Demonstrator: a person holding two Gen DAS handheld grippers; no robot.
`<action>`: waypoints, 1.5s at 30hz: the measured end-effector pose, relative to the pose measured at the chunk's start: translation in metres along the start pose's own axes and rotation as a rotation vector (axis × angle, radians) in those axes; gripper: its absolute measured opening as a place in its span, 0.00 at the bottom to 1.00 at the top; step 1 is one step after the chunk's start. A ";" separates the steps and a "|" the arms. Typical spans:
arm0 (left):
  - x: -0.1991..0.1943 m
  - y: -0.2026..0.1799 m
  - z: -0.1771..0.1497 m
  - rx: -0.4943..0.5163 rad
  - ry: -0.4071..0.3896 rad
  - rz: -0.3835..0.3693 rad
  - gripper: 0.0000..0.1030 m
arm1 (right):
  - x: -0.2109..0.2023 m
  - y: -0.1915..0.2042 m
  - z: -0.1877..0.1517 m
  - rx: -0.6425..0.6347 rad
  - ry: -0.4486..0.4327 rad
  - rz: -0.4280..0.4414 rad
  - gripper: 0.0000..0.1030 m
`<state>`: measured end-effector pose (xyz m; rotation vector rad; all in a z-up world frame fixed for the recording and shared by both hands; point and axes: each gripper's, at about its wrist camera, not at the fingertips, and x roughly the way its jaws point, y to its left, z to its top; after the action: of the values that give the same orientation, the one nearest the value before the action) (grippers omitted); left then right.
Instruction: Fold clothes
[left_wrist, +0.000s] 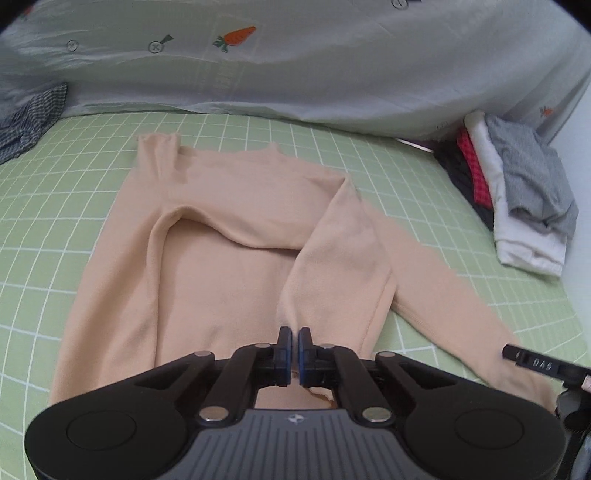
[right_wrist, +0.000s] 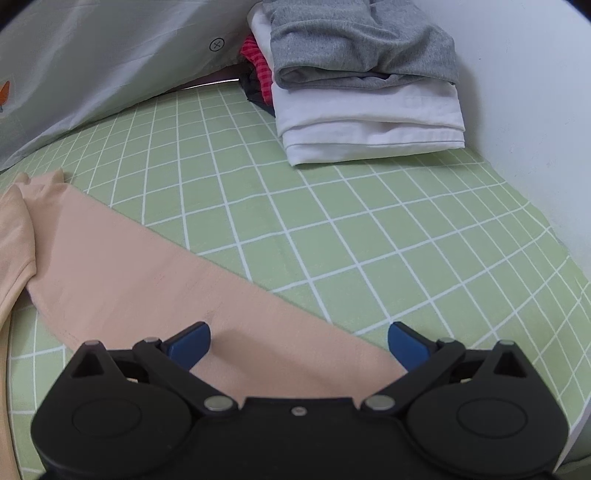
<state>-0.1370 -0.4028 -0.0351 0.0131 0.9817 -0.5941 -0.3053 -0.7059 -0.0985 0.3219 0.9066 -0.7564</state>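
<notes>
A peach long-sleeved top lies flat on the green checked sheet, neck at the far end. One sleeve is folded across the body and runs down to my left gripper, whose blue pads are shut on the sleeve's end. The other sleeve stretches out to the right over the sheet. In the right wrist view that sleeve passes under my right gripper, which stands open just above it, pads wide apart and gripping nothing. A tip of the right gripper shows at the left wrist view's right edge.
A stack of folded clothes, grey on white with red and dark pieces behind, sits at the far right by a white wall. A pale carrot-print quilt lies along the back. A dark checked garment is at the far left.
</notes>
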 end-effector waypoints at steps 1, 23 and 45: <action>-0.006 0.003 -0.001 -0.024 -0.010 -0.006 0.04 | -0.003 0.001 -0.002 -0.003 -0.002 0.001 1.00; -0.105 0.117 -0.059 -0.428 -0.106 -0.044 0.03 | -0.062 0.061 -0.059 -0.147 -0.001 0.060 1.00; -0.088 0.175 -0.113 -0.430 0.106 0.103 0.05 | -0.088 0.111 -0.098 -0.244 0.030 0.071 1.00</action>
<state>-0.1774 -0.1837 -0.0739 -0.2871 1.1881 -0.2811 -0.3179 -0.5341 -0.0913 0.1496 0.9991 -0.5698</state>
